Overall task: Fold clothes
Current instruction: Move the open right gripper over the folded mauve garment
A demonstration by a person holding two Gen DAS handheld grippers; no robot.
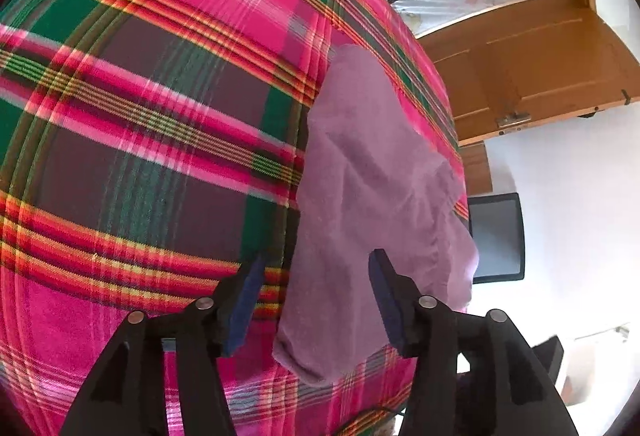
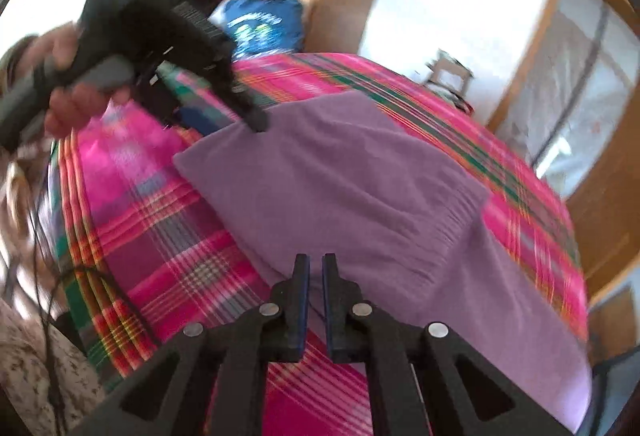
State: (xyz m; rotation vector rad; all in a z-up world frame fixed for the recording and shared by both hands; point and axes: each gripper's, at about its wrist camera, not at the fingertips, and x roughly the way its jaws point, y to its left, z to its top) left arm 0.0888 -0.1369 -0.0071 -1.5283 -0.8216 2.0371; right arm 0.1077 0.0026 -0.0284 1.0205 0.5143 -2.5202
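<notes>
A purple garment lies flat and partly folded on the pink plaid cloth, close to its right edge. My left gripper hovers open over the garment's near end, which lies between the two fingers. In the right wrist view the same purple garment spreads ahead, and the left gripper, held by a hand, reaches its far corner. My right gripper sits above the garment's near edge. Its jaws are almost together, with only a thin slit and nothing between them.
A wooden door and a dark screen stand past the cloth's right edge. A blue garment lies at the far end and a chair stands beyond it. A black cable hangs at the left.
</notes>
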